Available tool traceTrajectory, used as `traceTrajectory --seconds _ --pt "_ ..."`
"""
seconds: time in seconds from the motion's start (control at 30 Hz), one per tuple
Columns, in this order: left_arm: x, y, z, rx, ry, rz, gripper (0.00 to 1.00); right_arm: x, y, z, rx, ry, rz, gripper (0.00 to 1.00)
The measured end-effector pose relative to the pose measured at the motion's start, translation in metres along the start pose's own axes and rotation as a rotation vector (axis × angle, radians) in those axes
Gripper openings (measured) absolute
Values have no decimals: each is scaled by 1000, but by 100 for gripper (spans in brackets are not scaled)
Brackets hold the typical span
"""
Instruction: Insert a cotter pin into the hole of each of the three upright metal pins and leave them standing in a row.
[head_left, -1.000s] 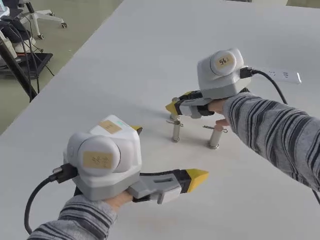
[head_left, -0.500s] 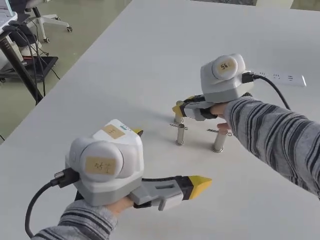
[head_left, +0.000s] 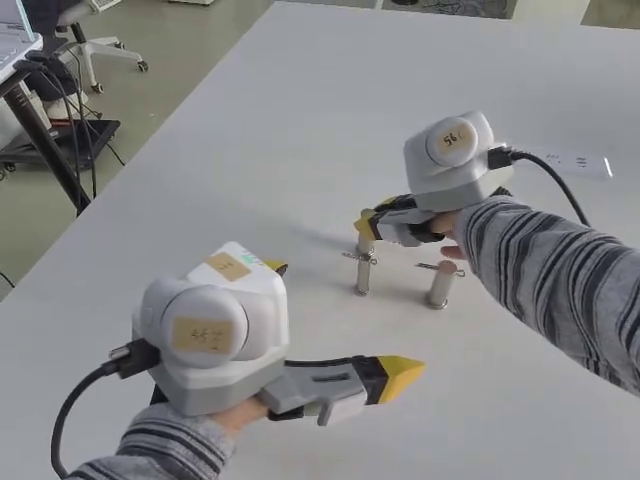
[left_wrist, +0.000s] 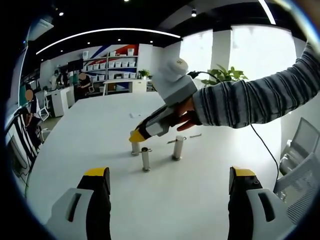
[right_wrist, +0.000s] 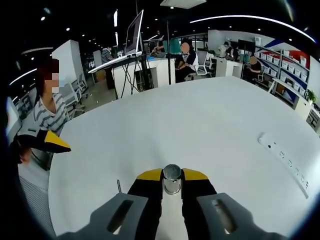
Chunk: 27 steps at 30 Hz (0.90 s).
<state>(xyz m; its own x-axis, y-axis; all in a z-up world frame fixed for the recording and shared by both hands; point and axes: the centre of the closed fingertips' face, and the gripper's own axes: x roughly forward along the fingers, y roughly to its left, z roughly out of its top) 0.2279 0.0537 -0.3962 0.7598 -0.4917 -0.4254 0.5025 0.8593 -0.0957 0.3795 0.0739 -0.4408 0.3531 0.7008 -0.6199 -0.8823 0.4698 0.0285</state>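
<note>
Three short upright metal pins stand near each other on the white table (head_left: 250, 150). The middle pin (head_left: 363, 276) and the nearer right pin (head_left: 438, 287) each carry a thin cotter pin crosswise near the top. My right gripper (head_left: 366, 226) is shut on the far pin (right_wrist: 172, 179), whose round top shows between the yellow tips (right_wrist: 172, 175). I cannot tell whether that pin carries a cotter pin. In the left gripper view the row of pins (left_wrist: 145, 159) lies ahead. My left gripper (head_left: 338, 318) hovers wide open and holds nothing, well short of the pins (left_wrist: 170, 175).
A white power strip (head_left: 575, 160) lies on the table behind the right gripper, with its cable running to it. Past the table's left edge are office chairs and a desk frame (head_left: 40, 120). People sit at desks in the background (right_wrist: 186, 57).
The head camera has shifted a little. My right gripper stays shut on the far pin, and my left gripper stays open in place.
</note>
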Motion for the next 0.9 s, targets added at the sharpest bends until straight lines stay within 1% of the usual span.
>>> traceTrajectory --seconds 0.1,0.17,0.27,0.47,0.63,0.9 --pt "-1 0 0 1 3 3 99 -7 -2 -3 34 -1 2 8" --pt "-2 0 0 1 3 2 99 -12 -4 -4 38 1 1 8" --pt "-3 0 1 -1 2 4 99 -22 -8 -7 10 13 -11 8" --pt "-4 -2 3 1 -3 4 99 -41 -16 -14 -7 24 -29 8" --pt "-4 -6 5 6 -3 0 99 -58 -24 -26 10 33 -45 8" --pt "-5 -10 7 7 -8 -7 99 -78 -38 -47 9 68 -79 8"
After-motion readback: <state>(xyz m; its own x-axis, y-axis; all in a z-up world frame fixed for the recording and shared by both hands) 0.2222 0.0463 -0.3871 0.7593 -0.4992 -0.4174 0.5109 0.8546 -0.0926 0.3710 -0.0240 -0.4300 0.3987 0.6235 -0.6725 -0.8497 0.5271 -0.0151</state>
